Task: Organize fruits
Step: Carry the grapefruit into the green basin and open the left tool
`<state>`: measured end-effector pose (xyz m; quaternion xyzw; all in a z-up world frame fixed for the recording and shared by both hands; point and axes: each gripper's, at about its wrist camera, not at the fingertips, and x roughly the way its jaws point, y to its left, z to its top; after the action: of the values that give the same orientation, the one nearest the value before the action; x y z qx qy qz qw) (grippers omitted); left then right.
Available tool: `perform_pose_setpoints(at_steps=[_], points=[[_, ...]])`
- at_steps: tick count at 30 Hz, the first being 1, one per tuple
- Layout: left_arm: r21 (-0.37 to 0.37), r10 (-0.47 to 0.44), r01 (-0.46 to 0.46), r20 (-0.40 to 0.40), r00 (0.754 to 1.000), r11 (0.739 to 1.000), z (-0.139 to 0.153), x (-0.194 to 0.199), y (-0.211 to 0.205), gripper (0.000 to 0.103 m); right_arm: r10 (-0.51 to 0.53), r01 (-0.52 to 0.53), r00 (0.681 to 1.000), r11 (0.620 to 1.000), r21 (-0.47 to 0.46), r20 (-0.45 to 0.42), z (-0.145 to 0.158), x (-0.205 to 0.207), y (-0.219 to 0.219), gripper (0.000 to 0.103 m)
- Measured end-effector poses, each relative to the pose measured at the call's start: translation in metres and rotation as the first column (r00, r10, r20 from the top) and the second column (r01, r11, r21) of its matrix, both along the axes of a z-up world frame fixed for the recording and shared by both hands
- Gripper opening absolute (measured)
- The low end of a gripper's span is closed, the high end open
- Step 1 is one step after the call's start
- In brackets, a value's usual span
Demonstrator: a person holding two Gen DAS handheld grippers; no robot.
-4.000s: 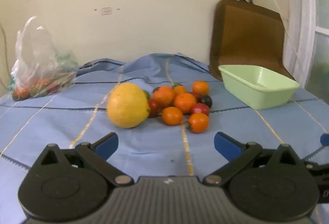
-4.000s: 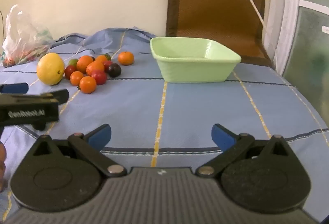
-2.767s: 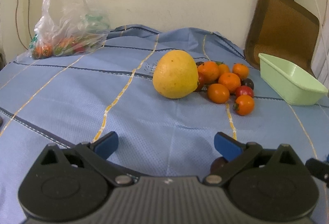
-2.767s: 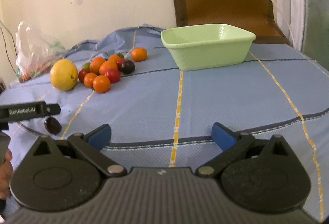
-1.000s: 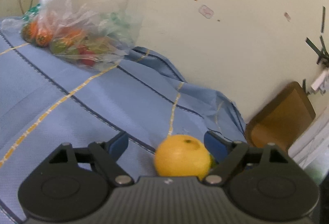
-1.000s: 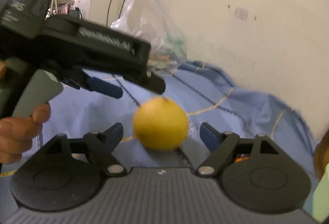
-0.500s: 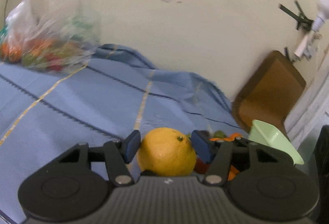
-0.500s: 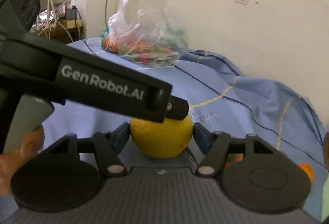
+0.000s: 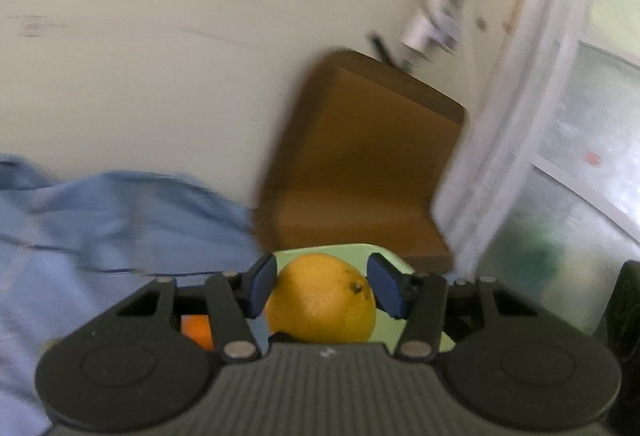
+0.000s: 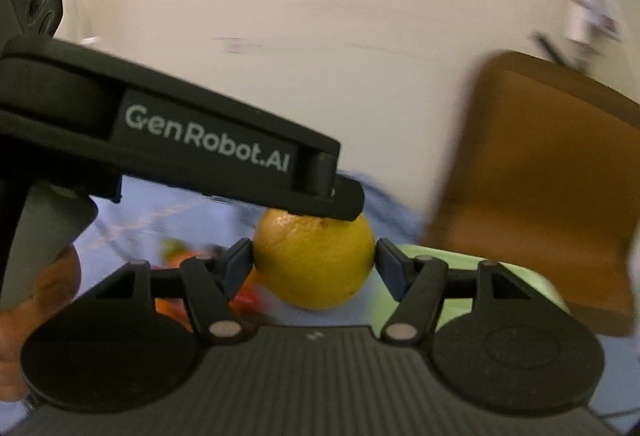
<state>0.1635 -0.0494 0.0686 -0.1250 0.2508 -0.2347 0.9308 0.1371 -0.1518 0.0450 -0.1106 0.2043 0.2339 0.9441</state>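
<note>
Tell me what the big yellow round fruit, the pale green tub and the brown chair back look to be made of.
Big yellow round fruit: citrus peel, matte and finely dimpled, with a dark stem scar.
Pale green tub: probably moulded plastic, with a smooth, even colour and a rounded rim; blur hides detail.
Brown chair back: a darker brown frame around a lighter panel; fabric, mesh or board cannot be told through the blur.

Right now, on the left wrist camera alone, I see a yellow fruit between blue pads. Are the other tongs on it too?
Observer: Yes, the right tongs have just been closing and press the yellow fruit from both sides.
Operator: Where do the left tongs touch it?
Observer: Near its top; they have just been closing too.
Operator: Who holds them?
Observer: A hand grips their handle, at the picture's left edge.
</note>
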Motion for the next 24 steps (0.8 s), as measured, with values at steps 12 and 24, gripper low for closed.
perform_pose_setpoints(at_steps=[12,24], points=[[0.122,-0.079,0.093,-0.117,0.99,0.988,-0.034,0.041,-0.109,0.058,-0.177,0.177,0.976,0.984,-0.011,-0.13,-0.033,0.059,-0.09,0.07],[0.064,0.073,-0.074,0.024,0.997,0.995,0.022,-0.038,0.046,0.061,-0.224,0.229,0.973,0.962,0.147,-0.049,-0.007,0.042,-0.112,0.075]])
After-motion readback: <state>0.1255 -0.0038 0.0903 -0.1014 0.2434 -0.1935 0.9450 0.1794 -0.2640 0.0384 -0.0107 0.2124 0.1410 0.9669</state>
